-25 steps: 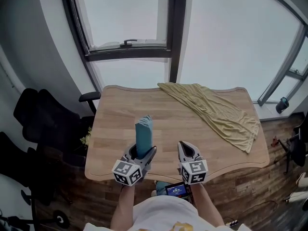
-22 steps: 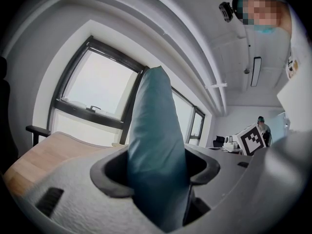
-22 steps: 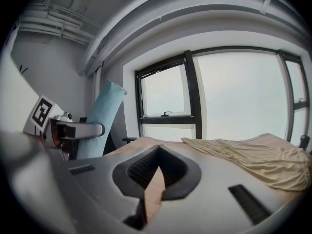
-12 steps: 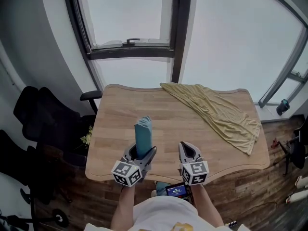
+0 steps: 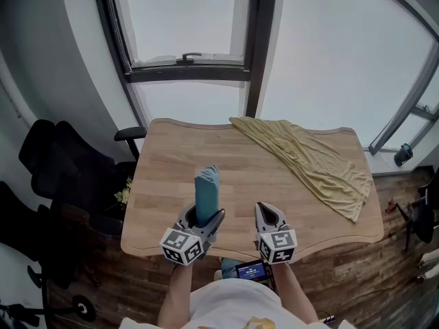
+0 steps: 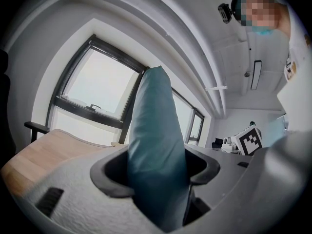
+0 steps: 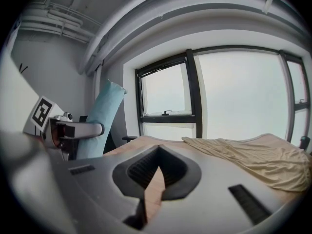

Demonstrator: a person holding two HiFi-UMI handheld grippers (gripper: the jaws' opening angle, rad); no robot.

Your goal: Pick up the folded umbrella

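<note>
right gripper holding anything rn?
No, the right gripper has its jaws meeting at the tips with only bare table showing through the gap; the folded umbrella sits in the left gripper.

The bench [image 5: 164, 177] is a light wooden top made of long narrow strips that run along its length. Its corners are rounded and its near edge curves in a shallow wave. The far edge sits close under the window wall. One thing lies directly on it: a yellowish cloth [image 5: 309, 160], crumpled and creased into long folds. The cloth starts near the middle of the far edge and runs slantwise across the right half, widening as it goes. Its broad end stops close to the right edge, near the front corner. In the right gripper view the cloth lies low and rumpled on the wood.
</note>
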